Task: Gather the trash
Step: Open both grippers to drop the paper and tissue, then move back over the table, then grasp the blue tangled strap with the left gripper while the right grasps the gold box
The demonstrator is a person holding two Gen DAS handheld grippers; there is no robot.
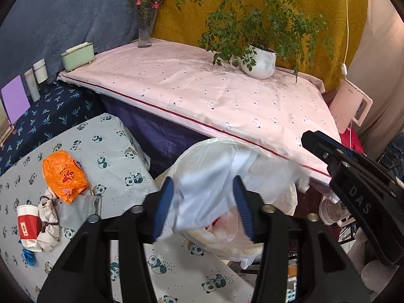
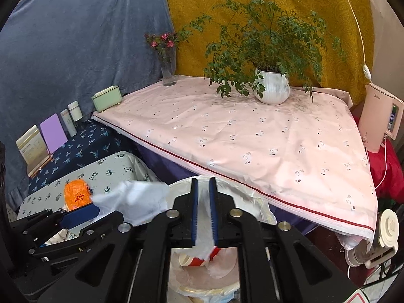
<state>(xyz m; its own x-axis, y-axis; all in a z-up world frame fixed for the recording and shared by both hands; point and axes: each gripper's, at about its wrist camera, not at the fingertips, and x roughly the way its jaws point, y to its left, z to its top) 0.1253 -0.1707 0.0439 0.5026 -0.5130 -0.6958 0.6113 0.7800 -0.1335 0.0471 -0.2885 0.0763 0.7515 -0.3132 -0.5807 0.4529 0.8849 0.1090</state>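
A lined trash bin (image 1: 287,202) stands between the panda-cloth table and the pink bed; it also shows in the right wrist view (image 2: 255,202). My left gripper (image 1: 205,207) is open, and a white plastic sheet (image 1: 202,197) hangs blurred between its fingers above the bin. My right gripper (image 2: 204,212) is shut on the other end of the white sheet (image 2: 204,227) over the bin, where a red and white cup (image 2: 197,260) lies. On the table lie an orange bag (image 1: 63,174), a red and white paper cup (image 1: 26,227) and a beige cloth pouch (image 1: 49,214).
The pink-sheeted bed (image 1: 202,96) carries a potted plant (image 1: 258,63), a flower vase (image 1: 145,27) and a green box (image 1: 77,56). Bottles and a purple card (image 1: 15,99) stand on the dark blue cloth at left. A pink appliance (image 2: 381,121) stands at right.
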